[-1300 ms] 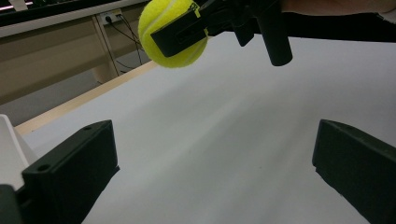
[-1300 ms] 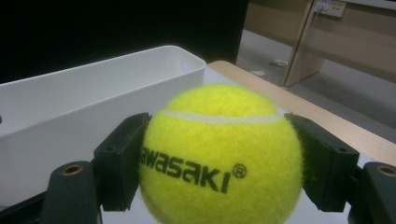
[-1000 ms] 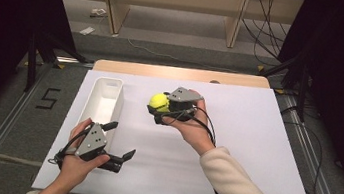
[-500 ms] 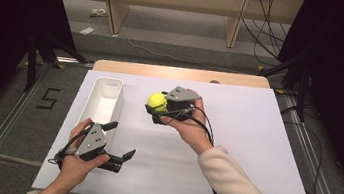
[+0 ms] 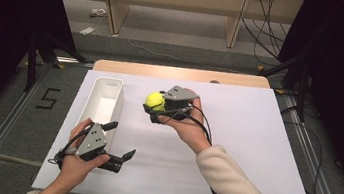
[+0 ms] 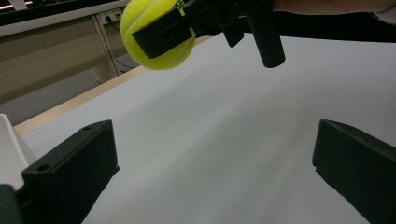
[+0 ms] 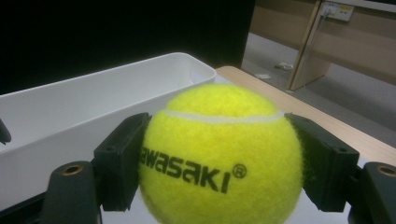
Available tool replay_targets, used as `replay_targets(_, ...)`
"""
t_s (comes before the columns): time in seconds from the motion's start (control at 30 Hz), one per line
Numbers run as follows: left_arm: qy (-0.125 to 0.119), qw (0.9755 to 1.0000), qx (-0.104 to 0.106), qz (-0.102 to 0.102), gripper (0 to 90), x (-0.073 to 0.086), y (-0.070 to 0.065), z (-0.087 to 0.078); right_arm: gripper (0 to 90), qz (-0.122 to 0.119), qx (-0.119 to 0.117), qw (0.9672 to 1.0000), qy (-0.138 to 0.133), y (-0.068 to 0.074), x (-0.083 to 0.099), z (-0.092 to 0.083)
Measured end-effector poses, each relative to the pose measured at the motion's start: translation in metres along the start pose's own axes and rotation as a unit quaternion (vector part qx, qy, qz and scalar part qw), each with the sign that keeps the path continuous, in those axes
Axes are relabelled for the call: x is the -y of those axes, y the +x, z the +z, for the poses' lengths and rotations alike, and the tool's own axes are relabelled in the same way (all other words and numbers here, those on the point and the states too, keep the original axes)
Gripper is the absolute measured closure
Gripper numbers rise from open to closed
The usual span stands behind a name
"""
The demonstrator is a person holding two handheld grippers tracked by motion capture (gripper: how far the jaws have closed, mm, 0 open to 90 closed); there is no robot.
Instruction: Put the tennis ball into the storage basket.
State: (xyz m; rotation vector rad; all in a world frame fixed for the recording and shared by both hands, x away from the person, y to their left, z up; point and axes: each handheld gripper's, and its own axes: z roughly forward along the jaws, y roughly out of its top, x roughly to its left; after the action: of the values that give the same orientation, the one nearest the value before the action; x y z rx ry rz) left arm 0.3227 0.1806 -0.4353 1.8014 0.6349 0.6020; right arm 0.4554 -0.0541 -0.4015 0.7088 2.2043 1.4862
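The right gripper point(image 5: 154, 109) is clamped on the yellow tennis ball point(image 5: 154, 100); in the right gripper view its two black fingers point(image 7: 122, 161) press against opposite sides of the ball, which carries black lettering. The ball is held clear above the white surface point(image 5: 255, 138), just to the right of the white bin point(image 5: 104, 99), whose long wall appears behind the ball in the right gripper view. The left gripper point(image 5: 121, 141) rests low near the front edge of the surface, beside the near end of the bin, with its fingers point(image 6: 74, 168) spread wide and nothing between them.
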Motion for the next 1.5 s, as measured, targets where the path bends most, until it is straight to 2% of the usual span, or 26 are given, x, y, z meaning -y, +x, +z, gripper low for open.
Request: replay_targets(1.5, -0.001, 1.0, 0.0, 0.0, 0.0, 0.0, 0.0, 0.0, 26.4, -0.001, -0.012, 0.9999, 0.001, 0.008, -0.003, 0.012)
